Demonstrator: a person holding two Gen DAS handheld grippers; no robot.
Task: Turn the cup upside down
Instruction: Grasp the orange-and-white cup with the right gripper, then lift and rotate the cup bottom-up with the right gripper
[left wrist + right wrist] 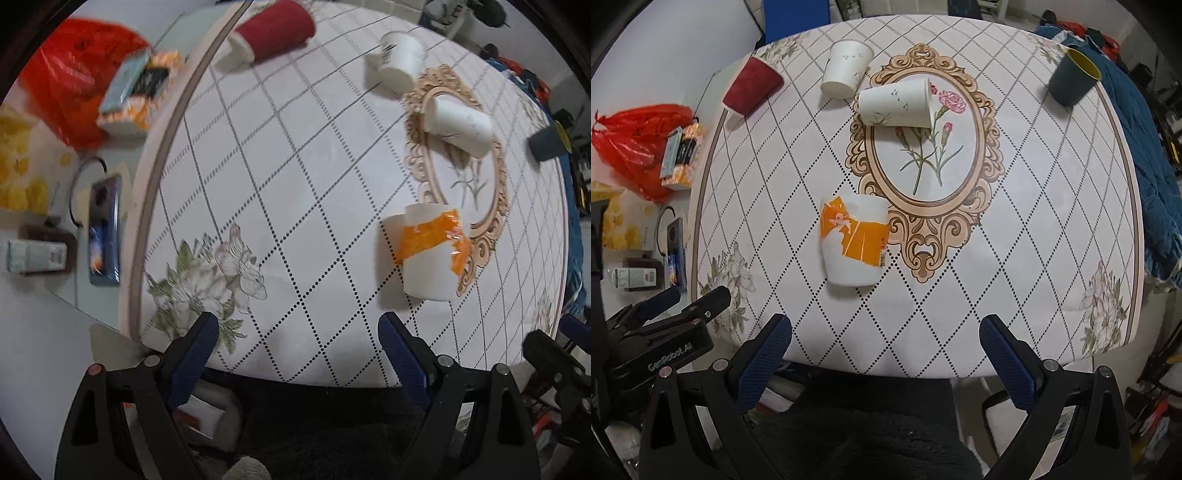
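A white cup with an orange label point(854, 244) point(428, 249) stands on the patterned tablecloth point(1015, 236), nearest to me. A white paper cup point(895, 102) point(458, 123) lies on its side on the oval floral medallion. Another white paper cup point(846, 68) point(400, 61), a red cup point(752, 85) point(275, 31) and a dark teal cup with a yellow inside point(1074, 76) point(550, 142) stand farther back. My left gripper point(299, 332) is open and empty over the table's near edge. My right gripper point(886, 332) is open and empty, short of the orange-label cup.
Left of the table lie a red plastic bag point(631, 144), boxes point(679, 155), a phone point(675, 251) and a small carton point(633, 277). A blue cloth point(1145, 155) hangs at the table's right side. The left gripper's body point(657, 332) shows at lower left in the right wrist view.
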